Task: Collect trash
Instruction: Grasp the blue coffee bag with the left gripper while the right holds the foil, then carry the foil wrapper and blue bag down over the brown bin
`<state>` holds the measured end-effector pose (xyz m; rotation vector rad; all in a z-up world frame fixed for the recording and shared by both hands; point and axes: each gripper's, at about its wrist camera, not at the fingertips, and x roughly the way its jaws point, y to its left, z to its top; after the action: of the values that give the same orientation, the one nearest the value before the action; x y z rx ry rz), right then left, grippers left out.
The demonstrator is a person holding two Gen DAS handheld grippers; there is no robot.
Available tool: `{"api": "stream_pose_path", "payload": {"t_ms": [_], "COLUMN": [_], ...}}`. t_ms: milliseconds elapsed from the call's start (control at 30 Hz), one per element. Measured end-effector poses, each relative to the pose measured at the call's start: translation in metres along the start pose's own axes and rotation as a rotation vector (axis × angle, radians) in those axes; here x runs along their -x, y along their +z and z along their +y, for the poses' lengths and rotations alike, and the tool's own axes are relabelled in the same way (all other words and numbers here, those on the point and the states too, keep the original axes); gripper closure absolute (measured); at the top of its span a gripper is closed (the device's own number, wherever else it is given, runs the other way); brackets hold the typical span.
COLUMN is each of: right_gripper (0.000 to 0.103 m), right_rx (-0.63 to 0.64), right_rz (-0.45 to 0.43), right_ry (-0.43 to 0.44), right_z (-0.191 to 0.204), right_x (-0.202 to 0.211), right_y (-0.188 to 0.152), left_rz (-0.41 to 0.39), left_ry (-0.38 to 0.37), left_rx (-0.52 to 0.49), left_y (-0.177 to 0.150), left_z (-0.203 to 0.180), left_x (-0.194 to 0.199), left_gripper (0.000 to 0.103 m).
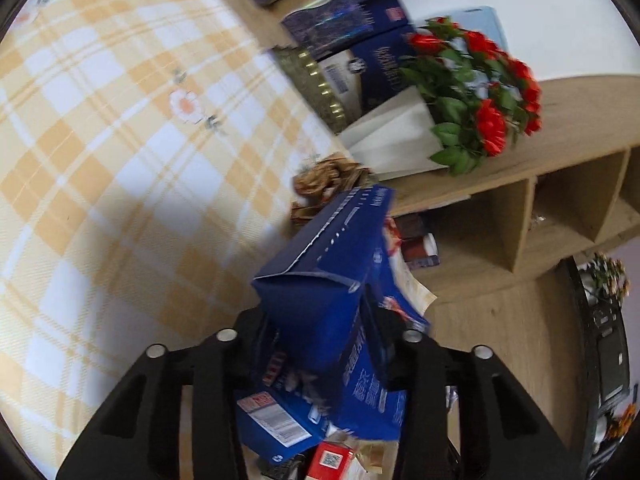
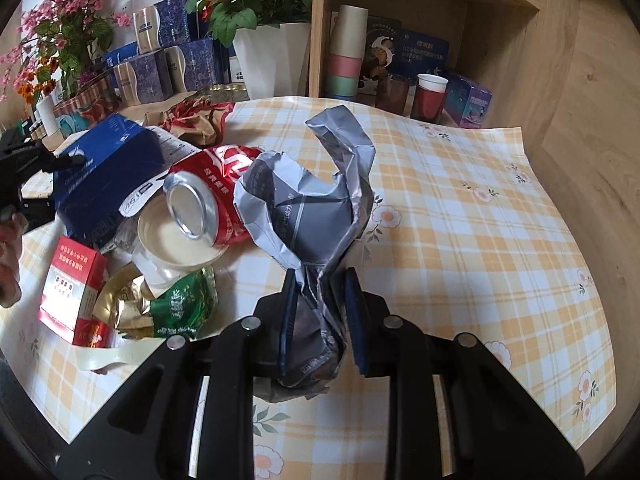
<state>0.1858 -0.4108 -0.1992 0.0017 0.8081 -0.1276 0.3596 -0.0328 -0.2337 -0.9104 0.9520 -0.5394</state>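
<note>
Jaws of left gripper clamp the blue box, right gripper pinches the grey bag; lift box clear of pile, keep bag mouth open.

Red carton cut by bottom edge

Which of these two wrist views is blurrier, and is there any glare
Left wrist view: smeared with motion blur, worst on the red roses and stacked boxes behind; the blue carton is softer too. Right wrist view: sharp, with bright glare on the can's silver base. Both bend strongly at the edges.
</note>
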Motion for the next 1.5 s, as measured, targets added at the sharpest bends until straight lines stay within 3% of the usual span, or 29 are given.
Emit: {"api": "stream_pose_path", "payload": {"t_ms": [267, 467, 567, 700, 933, 1133, 1367, 1500], "right_gripper": [0.077, 0.077, 0.077, 0.077, 0.077, 0.077, 0.076, 0.076], "right_rx": [-0.012, -0.027, -0.047, -0.092, -0.197, -0.195, -0.188, -0.175], "right_rz": [-0.018, -0.055, -0.072, -0.097, -0.108, -0.075, -0.043, 0.023], "right_ry": [0.018, 0.041, 0.067, 0.121, 0.254, 0.285, 0.309, 0.347], "right_z": [0.005, 0.013, 0.018, 0.027, 0.051, 0.078, 0.102, 0.122], "right_x": [0.012, 0.039, 0.055, 0.081, 0.123, 0.149, 0.166, 0.163], "right_y": [-0.004, -0.003, -0.005, -0.016, -0.055, -0.099, -0.149, -0.181], "left_rz": [-0.054, -0.113, -0.139, -0.141, -0.119, -0.083, -0.031, -0.014], "left_ry": [-0.097, -0.037, 0.011, 0.053, 0.065, 0.062, 0.096, 0.138], "left_rx": [-0.138, -0.286, -0.403, -0.472, -0.536, -0.555, -0.617, -0.643], "left_y": [-0.002, -0.01, -0.025, -0.046, -0.096, -0.149, -0.21, -0.239], "left_z": [-0.045, -0.092, -0.115, -0.127, -0.126, -0.108, -0.084, -0.066], "left_x": [0.031, 0.072, 0.104, 0.138, 0.206, 0.254, 0.279, 0.284], "left_gripper": [0.074, 0.074, 0.074, 0.074, 0.074, 0.074, 0.074, 0.074]}}
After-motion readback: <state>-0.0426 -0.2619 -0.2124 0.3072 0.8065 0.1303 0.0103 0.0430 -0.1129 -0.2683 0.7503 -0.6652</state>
